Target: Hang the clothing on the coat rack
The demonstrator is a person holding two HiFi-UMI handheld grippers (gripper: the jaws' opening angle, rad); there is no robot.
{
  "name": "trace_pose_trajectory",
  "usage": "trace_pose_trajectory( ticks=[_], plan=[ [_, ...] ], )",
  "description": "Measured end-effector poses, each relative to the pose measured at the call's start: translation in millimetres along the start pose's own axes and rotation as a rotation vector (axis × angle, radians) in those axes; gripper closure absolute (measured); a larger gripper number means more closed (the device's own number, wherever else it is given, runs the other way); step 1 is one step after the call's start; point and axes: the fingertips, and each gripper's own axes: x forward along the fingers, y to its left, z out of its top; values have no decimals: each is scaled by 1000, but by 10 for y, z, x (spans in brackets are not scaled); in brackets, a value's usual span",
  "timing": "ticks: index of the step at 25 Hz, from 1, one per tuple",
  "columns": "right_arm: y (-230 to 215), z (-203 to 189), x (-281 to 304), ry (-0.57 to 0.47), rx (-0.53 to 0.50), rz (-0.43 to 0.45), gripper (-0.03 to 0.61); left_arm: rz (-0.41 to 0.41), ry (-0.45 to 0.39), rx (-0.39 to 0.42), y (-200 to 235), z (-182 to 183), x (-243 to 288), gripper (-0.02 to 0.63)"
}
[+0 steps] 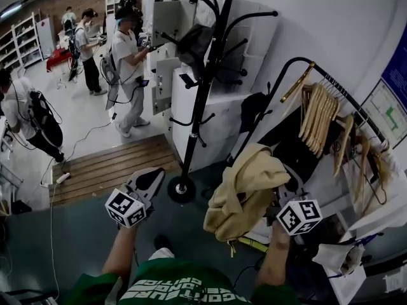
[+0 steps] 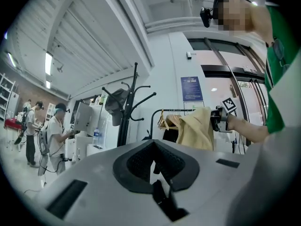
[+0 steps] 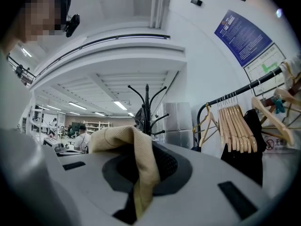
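The black coat rack (image 1: 206, 88) stands on a round base a little ahead of me, with a dark cap (image 1: 194, 43) on one of its upper hooks. My right gripper (image 1: 283, 190) is shut on a tan garment (image 1: 245, 189), which hangs bunched at lower right, to the right of the rack's pole. In the right gripper view the tan cloth (image 3: 136, 159) drapes over the jaws, with the rack (image 3: 146, 109) beyond. My left gripper (image 1: 150, 180) is held up at lower left, near the rack's base, shut with nothing in it. The left gripper view shows the rack (image 2: 126, 121) and the garment (image 2: 197, 128).
A black clothes rail with several wooden hangers (image 1: 318, 116) and dark clothes (image 1: 254, 110) stands at the right. White cabinets (image 1: 219, 116) are behind the rack. A wooden step (image 1: 108, 167) lies at the left. Several people (image 1: 127, 62) stand further back on the left.
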Motion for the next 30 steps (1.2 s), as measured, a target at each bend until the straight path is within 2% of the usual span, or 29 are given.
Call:
trace_pose_trajectory(
  ticks=[9,23,30],
  plan=[
    [107,375,370,-50,-33,-14,549,-47,20,18,315,117,109,609],
    [225,1852,1015,-245,-154,-12,549,-106,23,32,716,254,257,609],
    [85,2111,1419,-245,-143,-23,549,-125,15,26,861,253,258,609]
  ],
)
